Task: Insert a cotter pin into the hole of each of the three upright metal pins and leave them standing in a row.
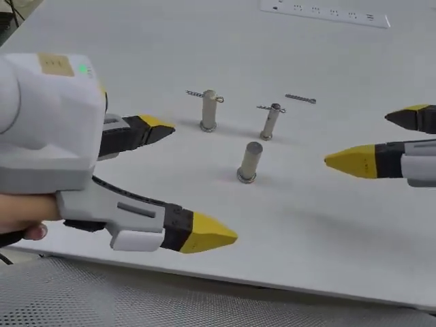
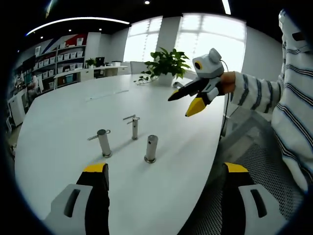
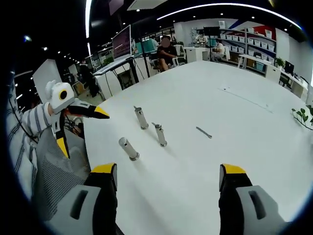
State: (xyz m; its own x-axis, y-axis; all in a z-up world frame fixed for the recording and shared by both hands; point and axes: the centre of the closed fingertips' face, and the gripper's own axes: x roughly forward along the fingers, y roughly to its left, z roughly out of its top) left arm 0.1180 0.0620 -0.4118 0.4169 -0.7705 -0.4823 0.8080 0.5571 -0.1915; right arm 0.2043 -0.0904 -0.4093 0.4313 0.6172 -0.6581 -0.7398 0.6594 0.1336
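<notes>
Three upright metal pins stand on the white table (image 1: 327,225). The far left pin (image 1: 208,110) and the middle pin (image 1: 270,120) each carry a cotter pin through the top. The nearest pin (image 1: 249,162) has none in it. A loose cotter pin (image 1: 300,99) lies flat behind the middle pin. My left gripper (image 1: 194,180) is open at the near left, apart from the pins. At the right edge my right gripper (image 1: 364,139) is open with nothing between its jaws. The same pins show in the left gripper view (image 2: 150,148) and the right gripper view (image 3: 128,148).
A white power strip (image 1: 325,12) lies at the table's far edge. The near table edge (image 1: 204,276) runs below my left gripper, with grey mesh beneath it. A potted plant (image 2: 164,66) stands at one table end. Desks, shelves and people (image 3: 166,49) lie beyond.
</notes>
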